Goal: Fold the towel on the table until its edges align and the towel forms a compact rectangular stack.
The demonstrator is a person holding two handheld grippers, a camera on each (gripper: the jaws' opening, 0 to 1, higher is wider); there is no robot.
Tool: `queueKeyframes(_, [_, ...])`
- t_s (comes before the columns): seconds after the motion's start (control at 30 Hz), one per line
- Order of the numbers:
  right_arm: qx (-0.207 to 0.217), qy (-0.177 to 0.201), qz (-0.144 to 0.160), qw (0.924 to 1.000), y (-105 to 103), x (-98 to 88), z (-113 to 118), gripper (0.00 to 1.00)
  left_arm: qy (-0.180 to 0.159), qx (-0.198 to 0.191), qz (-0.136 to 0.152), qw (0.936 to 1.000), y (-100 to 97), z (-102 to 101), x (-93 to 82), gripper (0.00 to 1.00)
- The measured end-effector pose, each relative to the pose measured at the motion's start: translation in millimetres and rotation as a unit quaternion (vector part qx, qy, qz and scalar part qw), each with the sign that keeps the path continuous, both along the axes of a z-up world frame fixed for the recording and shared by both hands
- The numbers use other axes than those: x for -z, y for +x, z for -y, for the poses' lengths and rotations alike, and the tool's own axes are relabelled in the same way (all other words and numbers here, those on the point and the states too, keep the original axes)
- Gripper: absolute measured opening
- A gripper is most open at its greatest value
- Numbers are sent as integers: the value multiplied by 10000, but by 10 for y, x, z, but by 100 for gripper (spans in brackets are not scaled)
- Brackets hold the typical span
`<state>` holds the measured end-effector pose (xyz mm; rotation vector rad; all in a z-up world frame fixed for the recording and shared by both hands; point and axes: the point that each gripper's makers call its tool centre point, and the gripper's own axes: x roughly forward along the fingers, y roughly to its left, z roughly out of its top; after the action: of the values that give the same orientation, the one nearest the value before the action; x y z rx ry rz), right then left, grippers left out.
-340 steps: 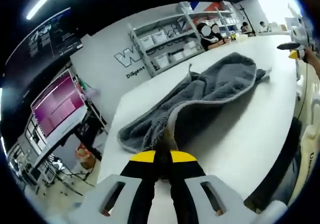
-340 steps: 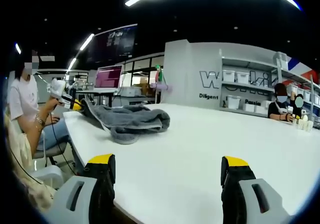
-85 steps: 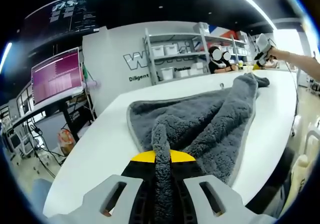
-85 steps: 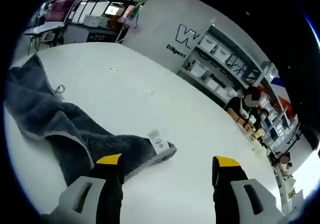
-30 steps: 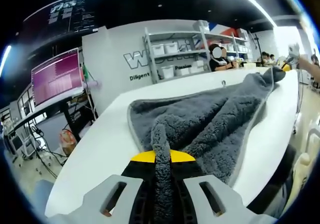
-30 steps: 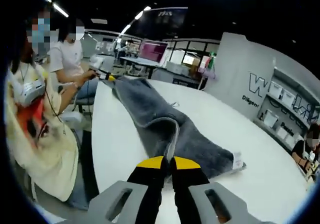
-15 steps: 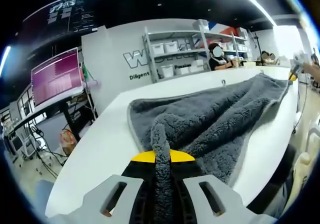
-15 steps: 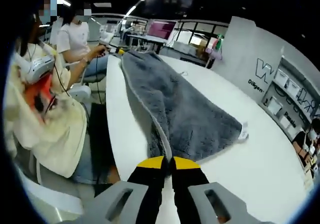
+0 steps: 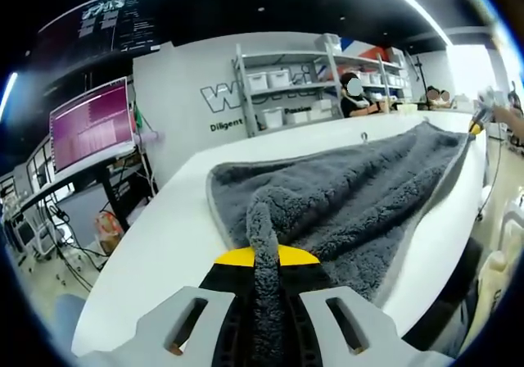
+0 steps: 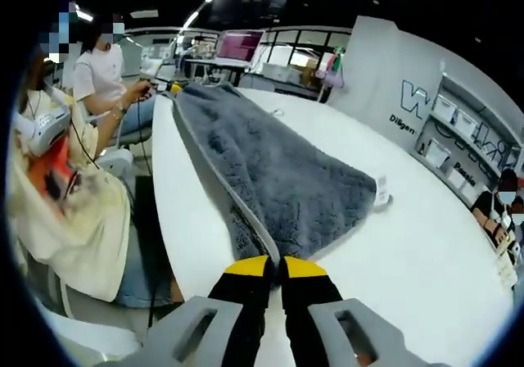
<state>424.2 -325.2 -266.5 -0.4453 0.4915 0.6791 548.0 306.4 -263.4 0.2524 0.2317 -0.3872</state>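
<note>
A fluffy grey towel (image 9: 344, 195) with a pale hem lies stretched out along the white table (image 9: 164, 244). My left gripper (image 9: 266, 256) is shut on one corner of it, the pile bunched up between the jaws. In the right gripper view the same towel (image 10: 278, 170) runs away from me, and my right gripper (image 10: 274, 262) is shut on its near hem corner. The right gripper (image 9: 476, 123) shows small at the towel's far end in the left gripper view; the left gripper (image 10: 168, 84) shows at the far end in the right gripper view.
A white care label (image 10: 381, 195) sticks out at the towel's far edge. A seated person (image 10: 74, 219) is close to the table's near side. Shelves with bins (image 9: 286, 88) and a pink monitor (image 9: 90, 125) stand behind the table. Bare tabletop (image 10: 442, 269) spreads to the right.
The towel has been pulled flatter and straighter between the two grippers over the last second. Much earlier the right gripper was open and away from the towel.
</note>
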Motion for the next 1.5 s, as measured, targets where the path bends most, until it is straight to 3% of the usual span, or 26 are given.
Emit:
queueKeyframes(0.1, [106,54,-129,9998,-1,-2,-6,6,-160,-8,-111,9998,-23,12,-10,9])
queueKeyframes(0.23, [439,104,-131,9989,62,-106,24,32,-308,-80,-174,9993,-41,-5,-43,28])
queueKeyframes(0.3, [484,196,-67,9986,77,-162,11,37,-413,-104,-160,9990,-54,-8,-88,35])
queueKeyframes(0.4, [622,824,214,9944,155,-409,-53,40,-845,86,47,9964,-99,96,-278,43])
queueKeyframes(0.53, [861,1533,413,9836,242,-651,-60,50,-1066,149,136,9941,-99,155,-395,53])
queueKeyframes(0.6, [925,1716,482,9796,259,-721,-68,56,-1234,176,158,9921,-85,201,-443,61])
queueKeyframes(0.77, [1215,1558,410,9794,288,-700,-95,75,-1518,350,139,9877,-78,345,-509,73])
queueKeyframes(0.93, [1382,1698,371,9750,267,-696,-208,82,-1696,512,62,9842,-85,509,-550,92])
queueKeyframes(1.13, [1566,1981,375,9669,281,-683,-270,99,-1623,544,-19,9852,-69,563,-525,98])
queueKeyframes(1.37, [1671,2052,396,9635,350,-694,-177,99,-1773,595,28,9823,-45,633,-615,99])
queueKeyframes(1.5, [1617,2034,407,9648,337,-679,-267,99,-1733,646,60,9827,9,682,-692,99])
